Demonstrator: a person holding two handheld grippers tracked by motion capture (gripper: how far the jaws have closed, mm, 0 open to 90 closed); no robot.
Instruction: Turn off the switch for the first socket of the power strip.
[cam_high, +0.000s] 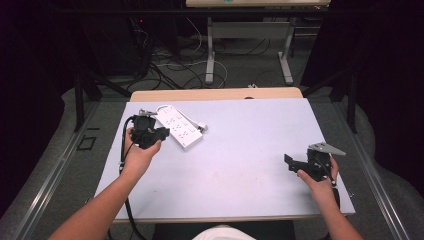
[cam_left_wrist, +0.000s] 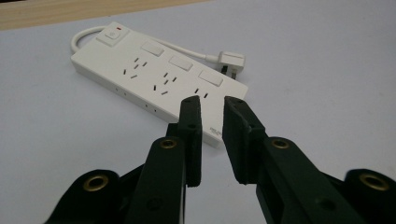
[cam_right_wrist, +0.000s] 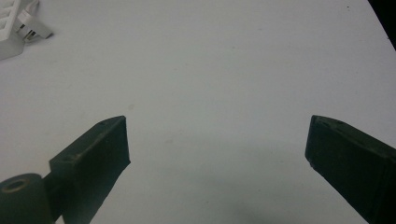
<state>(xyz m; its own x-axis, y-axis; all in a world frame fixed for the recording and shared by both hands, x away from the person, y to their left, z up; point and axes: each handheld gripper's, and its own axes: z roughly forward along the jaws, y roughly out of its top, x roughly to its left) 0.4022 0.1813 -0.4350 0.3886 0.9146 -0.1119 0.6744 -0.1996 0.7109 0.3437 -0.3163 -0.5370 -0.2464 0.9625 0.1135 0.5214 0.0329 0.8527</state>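
The left gripper (cam_high: 161, 133) hovered right by the white power strip (cam_high: 178, 125) at the desk's (cam_high: 235, 165) back left, fingers narrow with nothing between them. Way over right, the right gripper (cam_right_wrist: 217, 149) had its fingers spread wide over bare desk.

Pale grey-white table (cam_high: 235, 165) with a wooden strip along its far edge carries one white power strip (cam_high: 179, 127) lying flat at far left, its cord and plug (cam_high: 201, 127) resting on the table beside it.
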